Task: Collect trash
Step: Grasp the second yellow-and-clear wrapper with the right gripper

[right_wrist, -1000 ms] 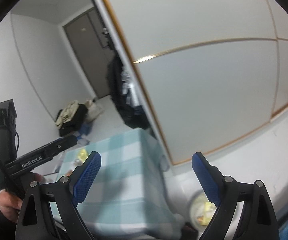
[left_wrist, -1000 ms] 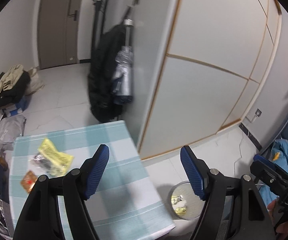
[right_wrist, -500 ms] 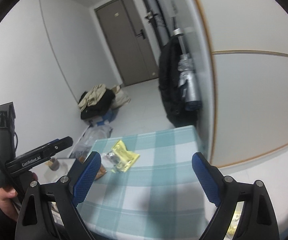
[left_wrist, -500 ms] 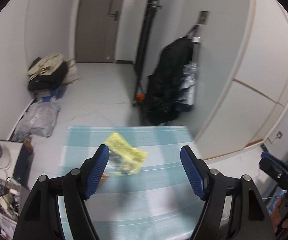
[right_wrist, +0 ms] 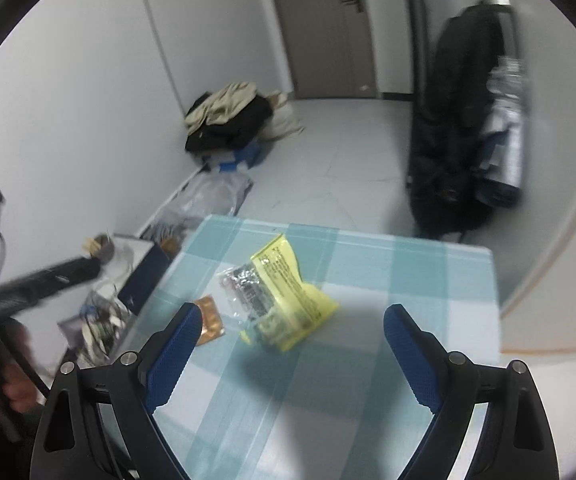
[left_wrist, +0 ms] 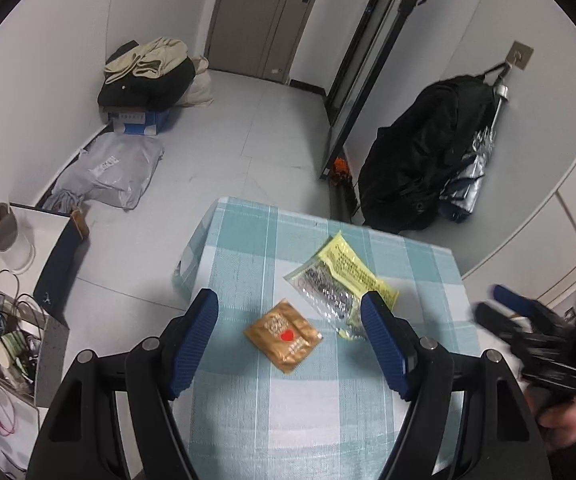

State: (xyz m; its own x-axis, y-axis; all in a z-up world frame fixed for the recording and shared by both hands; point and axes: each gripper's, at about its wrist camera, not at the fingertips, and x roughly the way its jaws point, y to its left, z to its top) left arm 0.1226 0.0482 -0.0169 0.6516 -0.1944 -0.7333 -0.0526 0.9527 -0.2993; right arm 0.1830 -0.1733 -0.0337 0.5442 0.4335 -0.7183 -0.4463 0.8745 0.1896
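Tabletop (left_wrist: 247,412), covered in a teal-and-white checked cloth: carries two pieces of trash, lying near one another toward its middle.

Item one: a flat golden-brown foil sachet with a red heart mark (left_wrist: 282,335). It lies flat on the cloth, between the blue pads of the left hand-held gripper (left_wrist: 290,344) in that gripper's view, touched by neither.

Item two: a crumpled yellow printed plastic wrapper with a clear, silvery section (left_wrist: 342,284). It lies just beside the sachet, on its far right; whether the two touch I cannot tell. In the right wrist view the same wrapper (right_wrist: 283,300) sits ahead of the gripper, with the sachet (right_wrist: 209,320) partly hidden behind the left pad.

Left hand-held gripper: released, jaws spread wide, holding nothing, hovering above the cloth.

Right hand-held gripper (right_wrist: 292,356): likewise released, jaws wide apart and bare, poised over the near half of the tabletop. It shows blurred at the right edge of the left wrist view (left_wrist: 528,332).

Surroundings: pale tiled floor (left_wrist: 255,128); a heap of black and beige clothing on a blue box (left_wrist: 147,72) by the wall; a grey plastic bag (left_wrist: 107,172) below it; a black coat on a wall hook (left_wrist: 420,168) with a silvery folded umbrella (left_wrist: 468,176) beside it; a grey-brown door (left_wrist: 263,16) at the far end.
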